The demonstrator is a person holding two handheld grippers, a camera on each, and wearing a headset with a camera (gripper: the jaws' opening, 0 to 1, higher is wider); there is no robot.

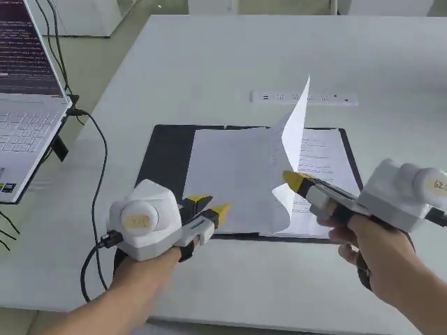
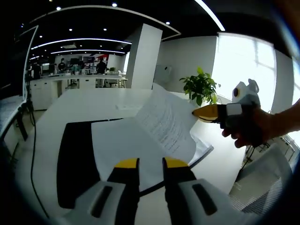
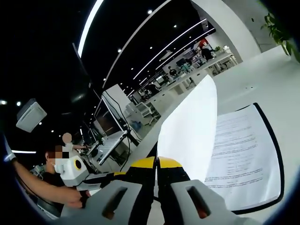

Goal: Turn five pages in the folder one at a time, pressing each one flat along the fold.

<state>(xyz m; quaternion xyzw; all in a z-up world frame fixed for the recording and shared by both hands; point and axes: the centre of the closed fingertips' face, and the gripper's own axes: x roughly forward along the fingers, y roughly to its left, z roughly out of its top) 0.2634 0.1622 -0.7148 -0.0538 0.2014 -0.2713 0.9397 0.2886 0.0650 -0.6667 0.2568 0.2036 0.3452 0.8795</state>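
Our left gripper (image 1: 209, 207) hovers released at the near edge of the folder (image 1: 164, 157), while our right gripper (image 1: 293, 180) — clenched on the page (image 1: 297, 122) standing over the right half — is placed to swing it leftward.

A white table (image 1: 209, 56) is carrying everything here. A black folder (image 1: 164, 160) is lying open on it, close to the near edge and roughly square to it. Beyond the folder and apart from it, a white power strip (image 1: 304, 98) is lying flat. A black cable (image 1: 102, 178) is trailing across the table's left part. An open laptop (image 1: 24, 125) is sitting at the far left, possibly on a neighbouring surface.
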